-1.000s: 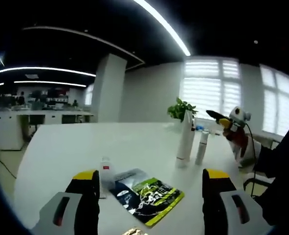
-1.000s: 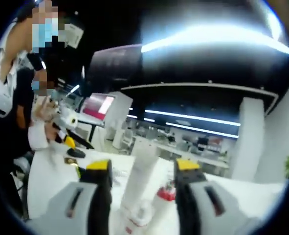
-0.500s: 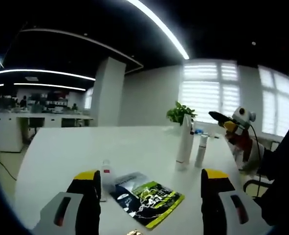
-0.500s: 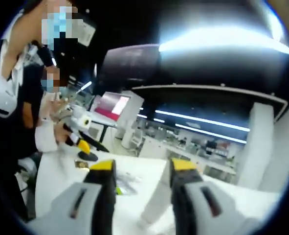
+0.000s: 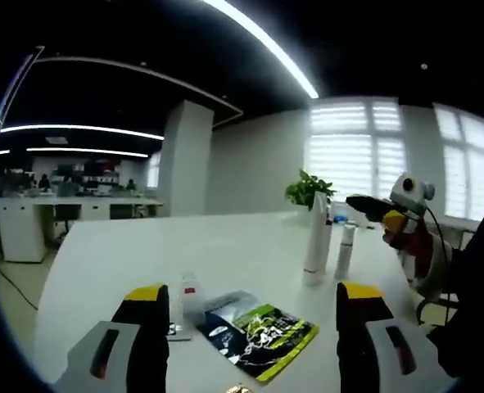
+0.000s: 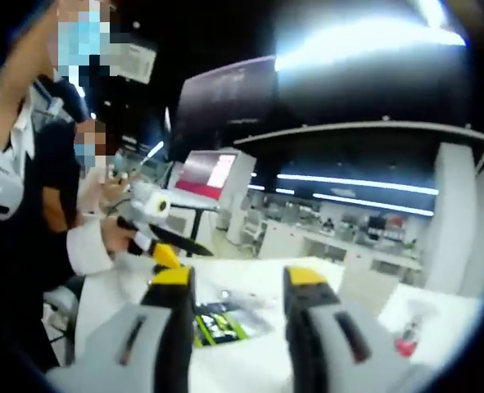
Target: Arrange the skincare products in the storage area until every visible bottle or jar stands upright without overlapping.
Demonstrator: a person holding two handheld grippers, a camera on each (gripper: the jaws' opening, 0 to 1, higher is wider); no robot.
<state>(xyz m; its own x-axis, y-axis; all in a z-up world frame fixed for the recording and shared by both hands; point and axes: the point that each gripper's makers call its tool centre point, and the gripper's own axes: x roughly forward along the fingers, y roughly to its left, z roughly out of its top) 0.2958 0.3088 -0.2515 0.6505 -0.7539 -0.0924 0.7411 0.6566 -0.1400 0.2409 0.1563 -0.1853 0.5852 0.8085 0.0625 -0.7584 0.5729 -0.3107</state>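
Left gripper view: left claw (image 5: 247, 307) spread, holding nothing, low centre over the white worktop (image 5: 127, 246).
Right claw: (image 6: 230, 282) in the right gripper view, jaws apart, nothing between them.
Done: tall tube (image 5: 315, 233) and slim bottle (image 5: 345, 249) upright, right of centre.
Left: small bottle (image 5: 190, 296) by the left jaw, apparently standing.
In the way: flat green sachet (image 5: 258, 332) beside it.

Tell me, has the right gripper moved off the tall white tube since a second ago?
Yes. Seen from the left gripper view, the right gripper has drawn back rightward from the tall white tube, which stands upright on the table.
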